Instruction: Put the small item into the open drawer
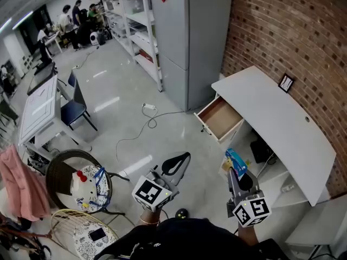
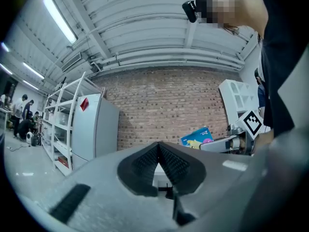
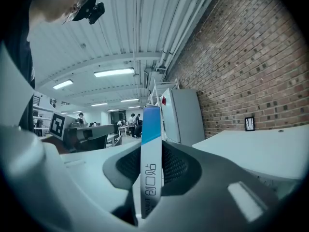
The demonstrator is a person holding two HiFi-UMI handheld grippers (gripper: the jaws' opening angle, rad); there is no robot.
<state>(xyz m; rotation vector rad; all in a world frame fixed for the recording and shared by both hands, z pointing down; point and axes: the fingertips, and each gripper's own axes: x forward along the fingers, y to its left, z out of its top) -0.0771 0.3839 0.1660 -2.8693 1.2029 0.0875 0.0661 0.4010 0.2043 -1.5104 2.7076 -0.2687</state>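
My right gripper [image 1: 237, 172] is shut on a small flat blue-and-white packet [image 1: 235, 159], which stands up from its jaws. In the right gripper view the packet [image 3: 150, 129] is seen edge-on, pinched between the ribbed pads [image 3: 176, 166] of the right gripper [image 3: 151, 151]. The open wooden drawer [image 1: 219, 118] juts out from under the white desk [image 1: 271, 107], ahead of the packet and apart from it. My left gripper [image 1: 180, 158] is held level to the left with its jaws together and nothing in them. From the left gripper [image 2: 158, 145], the packet [image 2: 198, 135] shows off to the right.
A brick wall [image 1: 282, 31] runs behind the desk. A tall grey cabinet [image 1: 184, 37] and metal shelving [image 1: 133, 26] stand beyond the drawer. A white cable [image 1: 146, 121] lies on the floor. Chairs [image 1: 76, 104], a round basket seat [image 1: 78, 183] and a table [image 1: 40, 110] are at the left.
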